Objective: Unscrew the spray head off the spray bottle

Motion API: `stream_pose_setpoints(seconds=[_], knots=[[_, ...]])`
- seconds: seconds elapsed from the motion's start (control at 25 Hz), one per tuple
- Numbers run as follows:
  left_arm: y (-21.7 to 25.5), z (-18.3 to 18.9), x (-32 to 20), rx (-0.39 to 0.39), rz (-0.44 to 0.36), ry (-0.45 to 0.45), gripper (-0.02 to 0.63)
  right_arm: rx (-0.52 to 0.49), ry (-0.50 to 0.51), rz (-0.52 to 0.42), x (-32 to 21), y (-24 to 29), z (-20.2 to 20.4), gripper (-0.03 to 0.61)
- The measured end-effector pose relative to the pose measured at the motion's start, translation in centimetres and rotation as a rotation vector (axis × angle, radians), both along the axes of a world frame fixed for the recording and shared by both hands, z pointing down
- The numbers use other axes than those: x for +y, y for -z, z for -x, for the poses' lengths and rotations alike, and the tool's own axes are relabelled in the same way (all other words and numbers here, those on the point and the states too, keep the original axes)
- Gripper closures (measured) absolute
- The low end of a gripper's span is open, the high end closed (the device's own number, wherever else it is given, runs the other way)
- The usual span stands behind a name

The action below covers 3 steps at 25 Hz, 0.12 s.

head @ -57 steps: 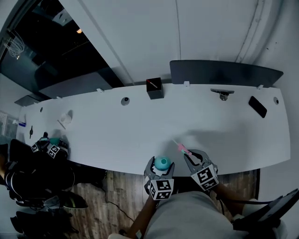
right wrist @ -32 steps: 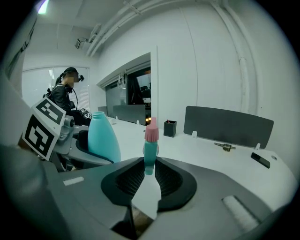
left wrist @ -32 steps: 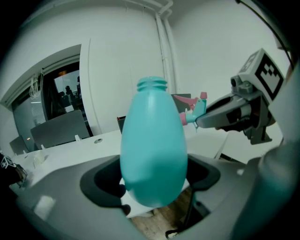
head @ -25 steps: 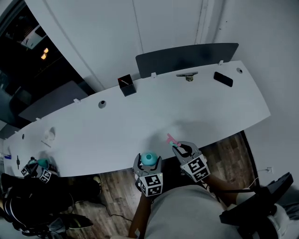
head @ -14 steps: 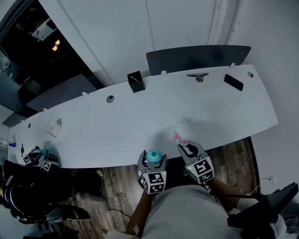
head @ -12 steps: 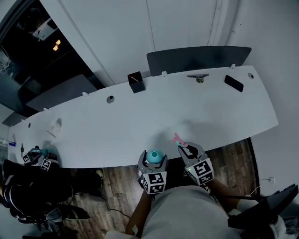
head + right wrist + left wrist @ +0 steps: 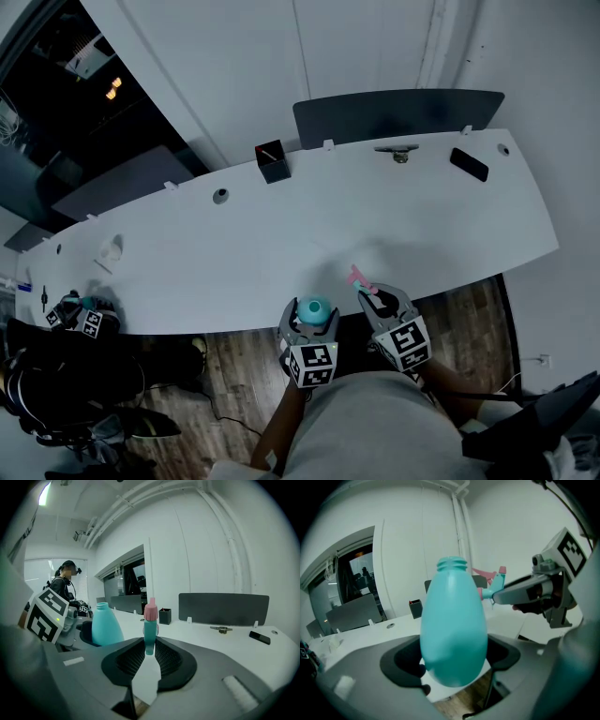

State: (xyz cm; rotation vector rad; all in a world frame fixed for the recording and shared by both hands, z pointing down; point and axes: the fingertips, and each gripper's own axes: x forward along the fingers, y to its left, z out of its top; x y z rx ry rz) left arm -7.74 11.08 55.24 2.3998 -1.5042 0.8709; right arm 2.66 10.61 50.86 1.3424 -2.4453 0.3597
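My left gripper is shut on the belly of the teal spray bottle, held upright at the table's near edge. In the left gripper view the bottle fills the space between the jaws, and its threaded neck is bare and open. My right gripper is shut on the spray head, teal with a pink nozzle, just right of the bottle and apart from it. In the right gripper view the spray head stands pinched between the jaws, with the bottle to its left.
On the long white table a black pen holder, keys and a dark phone lie along the far side, in front of a dark partition. Another person with marker-cube grippers is at far left. Wooden floor lies below the near edge.
The head camera's view has shifted. Both grippers keep their holds at the table's near edge, and the spray head stays apart from the bottle.
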Motion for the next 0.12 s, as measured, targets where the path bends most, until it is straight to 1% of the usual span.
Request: stream_pose_setpoints(seconds=[0.12], knots=[[-0.03,0.04,0.29,-0.001,0.002,0.0,0.218,0.001,0.003,0.002,0.36,-0.03,0.07,0.511]])
